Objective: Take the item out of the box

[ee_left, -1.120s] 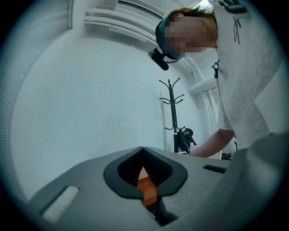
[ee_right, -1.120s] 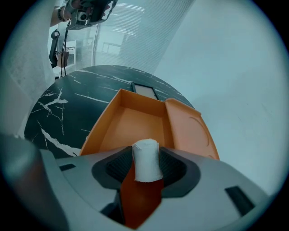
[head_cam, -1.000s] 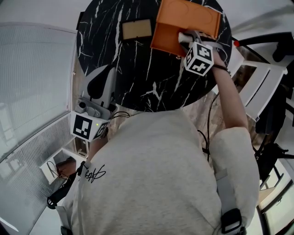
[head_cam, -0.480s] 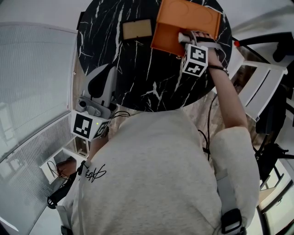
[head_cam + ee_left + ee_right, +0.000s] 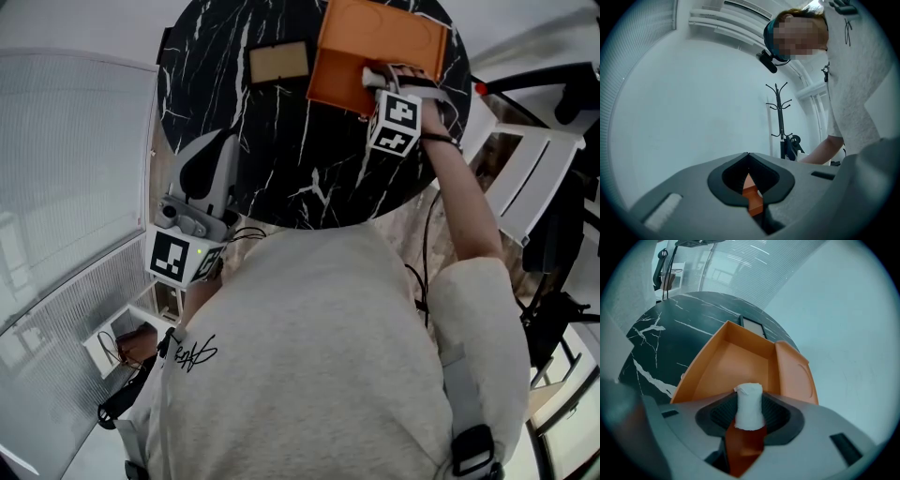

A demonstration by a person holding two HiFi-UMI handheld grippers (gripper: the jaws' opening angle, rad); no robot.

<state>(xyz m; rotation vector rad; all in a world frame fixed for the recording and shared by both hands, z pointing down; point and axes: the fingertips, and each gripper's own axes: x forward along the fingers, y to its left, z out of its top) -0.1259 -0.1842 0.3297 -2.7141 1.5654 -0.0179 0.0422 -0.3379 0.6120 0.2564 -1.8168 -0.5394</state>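
1. Fingers (image 5: 776, 414) of the right gripper (image 5: 749, 401) are clamped on a white roll (image 5: 749, 409), which stands upright between them. The left gripper (image 5: 748, 157) has its fingers pressed together on nothing. It points up toward the wall, well apart from the work.
2. Beneath the right fingers is the round counter (image 5: 281, 159), black with white veins. It carries everything in play.
3. Just ahead of and below the right fingers sits the orange box (image 5: 736, 362), its lid folded open to their right. Its floor looks bare from this side.
4. Beyond the box's far corner, away from the fingers, a flat tan pad (image 5: 279, 60) lies on the counter, untouched.
5. The white roll is the item. It is gripped at the box's near wall and seems lifted off the floor.

Judging by this, the pick is done and the extraction is nearly complete. What is left is to draw the roll fully clear of the near wall and set it down on the counter.
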